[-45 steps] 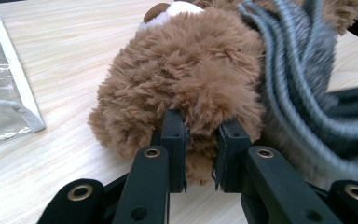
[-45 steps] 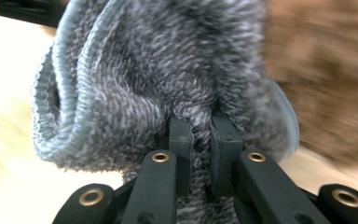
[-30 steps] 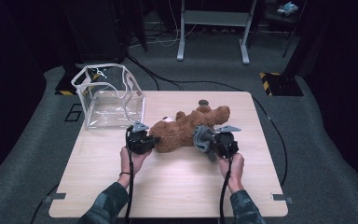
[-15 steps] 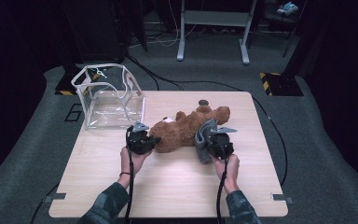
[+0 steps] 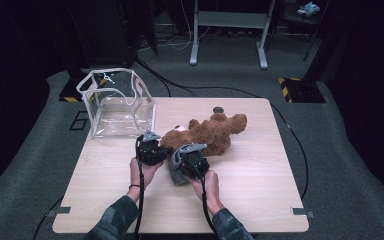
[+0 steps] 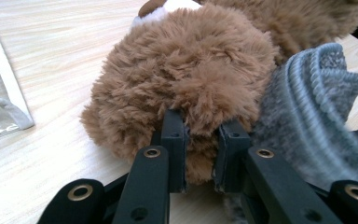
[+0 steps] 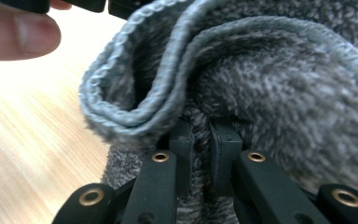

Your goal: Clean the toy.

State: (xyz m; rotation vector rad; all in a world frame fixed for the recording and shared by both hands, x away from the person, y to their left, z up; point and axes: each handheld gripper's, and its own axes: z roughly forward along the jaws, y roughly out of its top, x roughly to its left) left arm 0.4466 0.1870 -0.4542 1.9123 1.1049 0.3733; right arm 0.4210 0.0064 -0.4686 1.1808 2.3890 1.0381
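Both grippers were clenched, the left gripper (image 6: 200, 149) on the teddy bear (image 5: 210, 132), the right gripper (image 7: 200, 154) on a grey cloth (image 7: 270, 93) beside the bear, which a hard tug could have slipped free.

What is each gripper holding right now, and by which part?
The left gripper pinches a furry bulge at the near end of the teddy bear. The right gripper pinches a fold of the grey cloth.

Clear plastic bin (image 5: 117, 102) with white-trimmed edges sits at the far left corner of the light wood counter (image 5: 260, 175). There's a small dark round thing (image 5: 218, 109) near the far edge, can't tell what. Past that, grey carpet, black cables (image 5: 180, 90), a metal stand's legs (image 5: 228, 37), and a yellow-and-black striped block (image 5: 300, 87).
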